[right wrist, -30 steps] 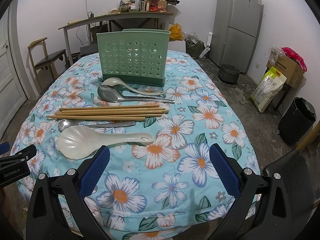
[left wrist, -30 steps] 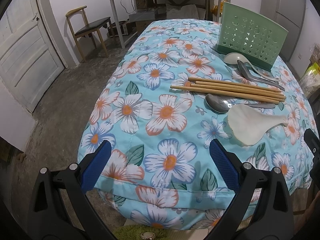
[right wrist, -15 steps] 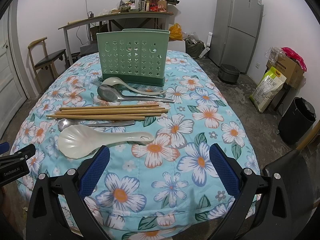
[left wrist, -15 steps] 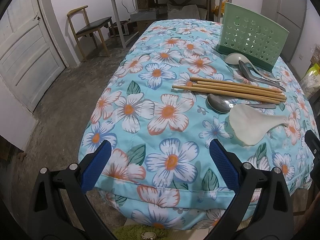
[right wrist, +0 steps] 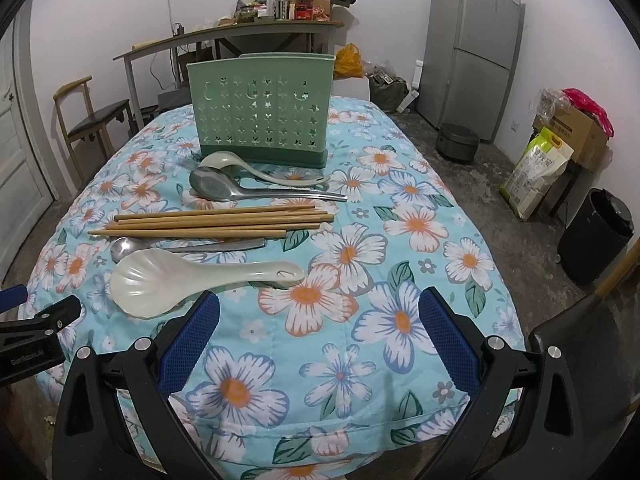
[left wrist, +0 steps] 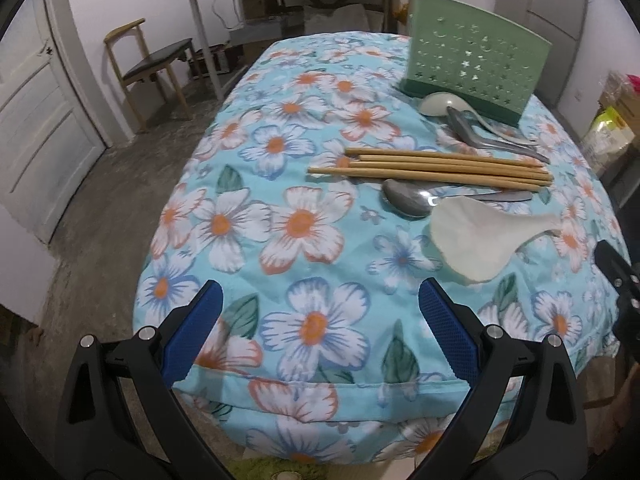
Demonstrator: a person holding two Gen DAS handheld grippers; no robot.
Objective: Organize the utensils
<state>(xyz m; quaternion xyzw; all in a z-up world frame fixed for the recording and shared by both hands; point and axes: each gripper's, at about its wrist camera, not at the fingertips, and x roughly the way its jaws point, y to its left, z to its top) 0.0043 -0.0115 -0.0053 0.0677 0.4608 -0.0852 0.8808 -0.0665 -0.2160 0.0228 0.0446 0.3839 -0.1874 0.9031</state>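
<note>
A table wears a flowery cloth (right wrist: 400,320). The green holder (right wrist: 262,108) stands upright near the far edge. In front of it lie a pale ladle (right wrist: 256,168), a big metal spoon (right wrist: 240,190), the wooden chopsticks (right wrist: 212,222), a small metal spoon (right wrist: 160,246) and a white rice scoop (right wrist: 180,282), in a row toward the near edge. The left gripper (left wrist: 318,316) and the right gripper (right wrist: 318,318) both float over the near edge, fingers wide apart, holding nothing.

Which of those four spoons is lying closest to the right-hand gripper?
The big white scalloped rice spoon, just ahead of the right gripper. The small metal spoon, large metal spoon and pale green ladle all lie farther back, toward the green holder.
</note>
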